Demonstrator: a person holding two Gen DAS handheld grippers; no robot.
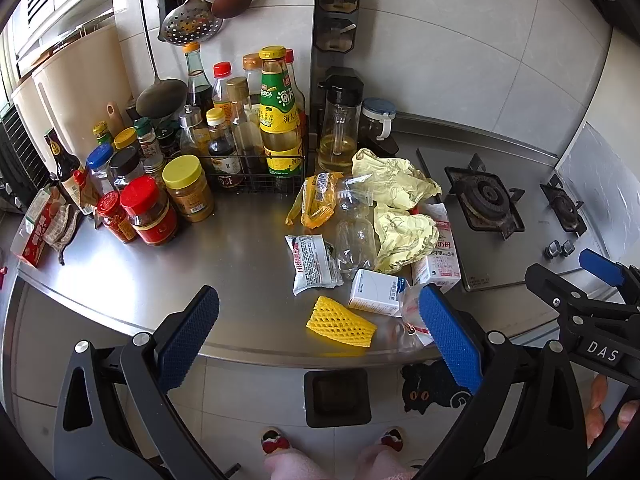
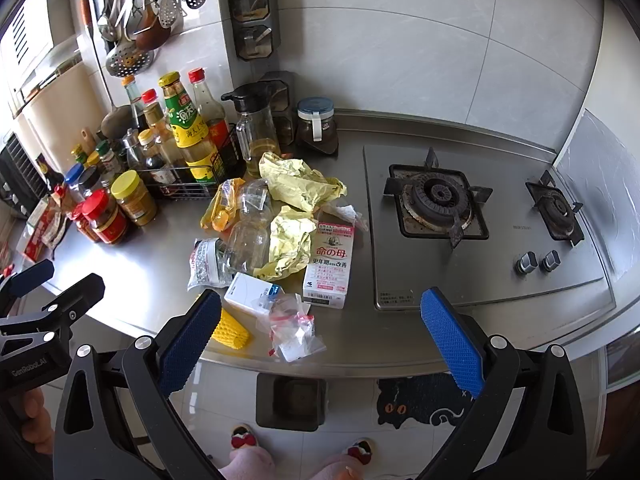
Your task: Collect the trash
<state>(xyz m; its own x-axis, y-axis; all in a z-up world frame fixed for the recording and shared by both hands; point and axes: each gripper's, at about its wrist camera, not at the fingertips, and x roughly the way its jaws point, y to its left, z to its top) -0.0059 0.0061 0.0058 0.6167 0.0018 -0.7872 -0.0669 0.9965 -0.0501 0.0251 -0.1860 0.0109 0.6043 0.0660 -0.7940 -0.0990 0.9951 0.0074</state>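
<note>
A heap of trash lies on the steel counter (image 1: 160,280): crumpled yellow paper (image 1: 394,182) (image 2: 298,182), a clear crushed bottle (image 1: 354,232) (image 2: 248,236), an orange wrapper (image 1: 316,198), a white printed packet (image 1: 312,264), a yellow foam net (image 1: 340,322) (image 2: 232,330), a small white box (image 1: 376,292) (image 2: 252,288), a pink-and-white carton (image 2: 330,264) and a clear bag (image 2: 294,328). My left gripper (image 1: 320,340) is open, held above the counter's front edge with the foam net between its fingers' line. My right gripper (image 2: 320,340) is open too, over the clear bag. A dark bin (image 1: 336,398) (image 2: 291,400) stands on the floor below.
Sauce bottles and jars (image 1: 188,188) crowd the counter's left, some in a wire rack. A gas hob (image 2: 438,200) takes the right side. Utensils hang on the wall. A cat-shaped mat (image 2: 424,404) lies on the floor, and a person's slippered feet (image 2: 244,438) stand by the bin.
</note>
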